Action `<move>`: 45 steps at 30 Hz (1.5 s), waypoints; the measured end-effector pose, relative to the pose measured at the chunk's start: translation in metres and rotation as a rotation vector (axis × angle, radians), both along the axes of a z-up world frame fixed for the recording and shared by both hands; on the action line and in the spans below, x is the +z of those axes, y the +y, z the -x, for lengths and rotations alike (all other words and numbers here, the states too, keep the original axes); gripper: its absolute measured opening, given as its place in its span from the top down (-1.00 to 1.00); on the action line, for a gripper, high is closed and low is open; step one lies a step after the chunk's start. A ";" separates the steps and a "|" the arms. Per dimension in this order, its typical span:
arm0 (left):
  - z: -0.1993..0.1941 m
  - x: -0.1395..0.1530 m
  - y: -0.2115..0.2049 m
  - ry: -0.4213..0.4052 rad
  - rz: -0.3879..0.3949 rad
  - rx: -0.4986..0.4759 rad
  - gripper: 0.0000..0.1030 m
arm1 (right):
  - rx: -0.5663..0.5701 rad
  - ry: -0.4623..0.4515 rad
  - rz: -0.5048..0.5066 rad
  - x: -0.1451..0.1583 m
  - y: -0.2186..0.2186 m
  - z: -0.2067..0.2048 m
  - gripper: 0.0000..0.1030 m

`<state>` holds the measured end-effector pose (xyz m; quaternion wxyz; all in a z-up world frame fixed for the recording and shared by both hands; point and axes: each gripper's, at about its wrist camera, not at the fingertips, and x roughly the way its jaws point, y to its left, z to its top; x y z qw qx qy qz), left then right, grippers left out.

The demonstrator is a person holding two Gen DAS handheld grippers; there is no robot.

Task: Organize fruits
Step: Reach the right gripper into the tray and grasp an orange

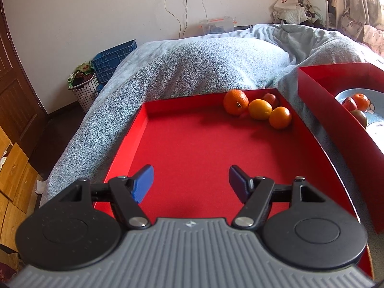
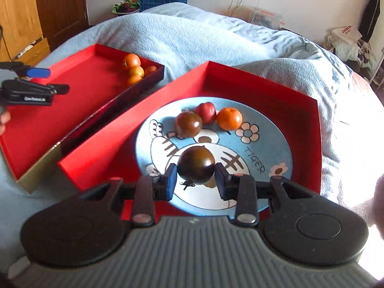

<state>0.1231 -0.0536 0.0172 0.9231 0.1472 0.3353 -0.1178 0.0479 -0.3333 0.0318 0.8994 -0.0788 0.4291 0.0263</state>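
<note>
My right gripper [image 2: 195,178] is shut on a dark brown-green tomato [image 2: 196,165], held above a blue tiger plate [image 2: 271,148] that lies in the right red tray [image 2: 300,117]. On the plate's far side sit another dark tomato [image 2: 188,124], a red fruit [image 2: 206,111] and an orange [image 2: 229,118]. My left gripper [image 1: 190,182] hangs open and empty over the near part of the left red tray [image 1: 192,144]. Several oranges [image 1: 260,109] are bunched in that tray's far right corner. The left gripper [image 2: 48,80] also shows in the right wrist view.
Both trays rest side by side on a bed with a grey-blue blanket [image 1: 204,64]. A blue crate [image 1: 114,60] and a dotted laundry basket [image 1: 85,91] stand beside the bed by the wall. A wooden door [image 2: 60,7] is at the left.
</note>
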 end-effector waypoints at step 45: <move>-0.006 0.022 0.057 0.026 0.157 0.199 -0.50 | 0.299 0.035 -0.198 -0.025 0.193 -0.227 0.14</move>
